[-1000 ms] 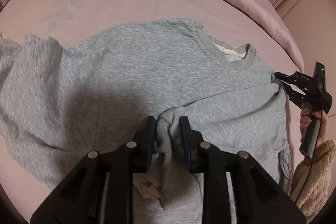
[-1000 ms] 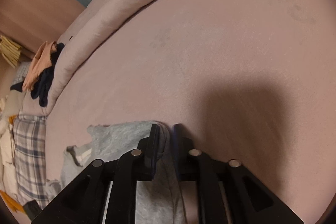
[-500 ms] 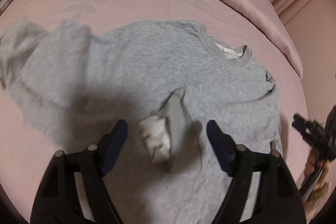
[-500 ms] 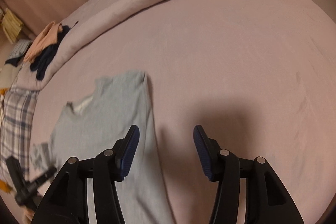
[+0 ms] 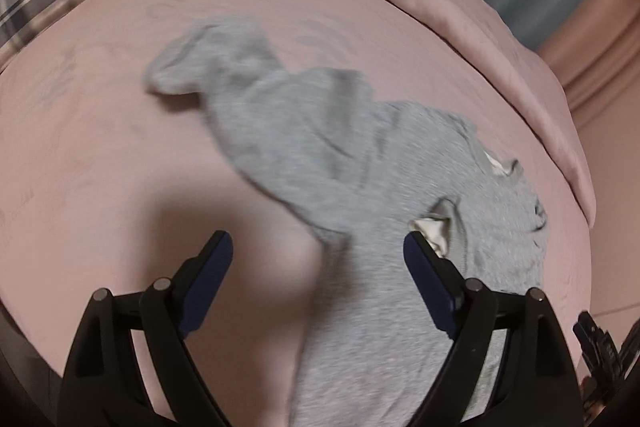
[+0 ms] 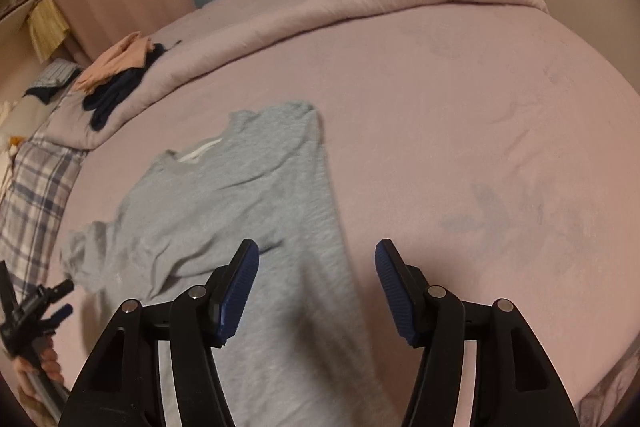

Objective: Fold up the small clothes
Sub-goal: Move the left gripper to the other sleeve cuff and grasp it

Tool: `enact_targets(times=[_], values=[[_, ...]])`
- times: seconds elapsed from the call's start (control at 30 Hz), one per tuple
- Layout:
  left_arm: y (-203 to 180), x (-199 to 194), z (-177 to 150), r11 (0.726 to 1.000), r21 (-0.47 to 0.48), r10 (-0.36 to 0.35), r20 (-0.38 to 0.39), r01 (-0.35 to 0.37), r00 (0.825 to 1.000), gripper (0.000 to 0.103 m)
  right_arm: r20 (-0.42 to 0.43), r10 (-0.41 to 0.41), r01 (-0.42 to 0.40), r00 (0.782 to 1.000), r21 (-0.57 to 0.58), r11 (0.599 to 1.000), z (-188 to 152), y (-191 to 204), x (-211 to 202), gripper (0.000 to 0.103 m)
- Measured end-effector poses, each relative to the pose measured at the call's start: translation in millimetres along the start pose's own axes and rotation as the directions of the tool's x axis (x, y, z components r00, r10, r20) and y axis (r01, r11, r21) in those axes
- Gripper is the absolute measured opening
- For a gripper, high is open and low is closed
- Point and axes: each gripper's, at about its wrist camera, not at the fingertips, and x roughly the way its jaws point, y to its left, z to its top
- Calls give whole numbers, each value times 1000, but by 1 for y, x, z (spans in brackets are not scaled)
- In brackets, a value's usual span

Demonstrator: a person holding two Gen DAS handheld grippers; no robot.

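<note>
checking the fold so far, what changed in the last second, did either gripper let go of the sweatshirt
Both let go. A second ago the left gripper was shut on the folded-in sleeve cuff and the right gripper on the sweatshirt's edge; now both are open and pulled back above it. The left view has swung toward the other sleeve. The sweatshirt stays flat on the bed, one sleeve folded in.

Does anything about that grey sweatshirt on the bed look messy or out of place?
Yes. The grey sweatshirt is only half tidied: one sleeve sprawls out crumpled across the pink bed, while the other lies folded over the body. A cuff shows its pale lining.
</note>
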Motion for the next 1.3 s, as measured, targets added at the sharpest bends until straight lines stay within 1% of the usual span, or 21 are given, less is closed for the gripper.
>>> enact_targets(times=[0.07,0.1,0.2,0.37,0.53,0.63,0.67,0.7,0.77,0.83,0.9,0.97,1.0,1.07,1.1,1.13,1.17,1.23,1.27,1.3], values=[[10,-7,0,1000,-14,13,14,-12,1000,88,19,-7,7,1000,-21,1000,-4,9,-5,61],[15,-9,0,1000,-21,18,21,-17,1000,88,34,-20,21,999,-37,999,-6,16,-8,63],[28,-14,1,999,-51,16,32,-14,999,88,69,-44,49,997,-75,996,-15,34,-15,66],[51,-15,13,993,-114,5,61,2,998,88,65,-15,23,998,-133,991,-28,58,-13,67],[73,-7,37,978,-208,5,113,19,994,86,69,10,0,998,-151,989,-40,65,-16,67],[94,7,53,953,-301,2,115,32,993,83,76,3,9,997,-155,988,-42,66,-18,67],[99,11,58,945,-324,-1,113,38,994,80,81,-2,15,997,-156,988,-42,66,-18,67],[104,15,62,937,-346,-5,114,44,993,76,86,-7,21,996,-155,988,-43,66,-19,67],[112,23,72,922,-383,-6,112,48,994,73,89,-20,34,996,-147,989,-42,64,-19,67],[118,31,78,910,-411,-14,104,55,995,72,86,-26,38,996,-139,990,-42,62,-17,67],[125,36,83,891,-445,-50,105,92,993,72,82,-36,46,996,-133,990,-41,60,-16,67],[129,38,87,870,-471,-100,118,145,988,72,80,-47,57,996,-130,990,-41,59,-15,67],[132,39,89,856,-489,-121,125,167,985,72,79,-52,62,996,-128,990,-41,59,-14,67],[136,39,92,827,-530,-135,134,186,982,72,76,-56,66,995,-122,990,-41,58,-14,67],[138,38,93,815,-544,-142,146,199,979,69,75,-58,66,995,-119,991,-41,57,-14,67],[138,37,94,809,-550,-145,155,207,977,66,75,-58,67,996,-119,991,-41,57,-14,67],[137,36,95,808,-551,-146,156,209,977,62,74,-59,67,996,-120,991,-41,57,-14,67],[130,35,98,817,-535,-154,157,215,976,53,75,-63,71,995,-120,990,-42,57,-14,67],[128,37,101,823,-523,-160,158,221,974,38,75,-64,72,995,-119,990,-42,56,-13,67],[125,37,102,831,-512,-160,157,218,975,18,74,-64,72,995,-116,991,-42,56,-13,67]])
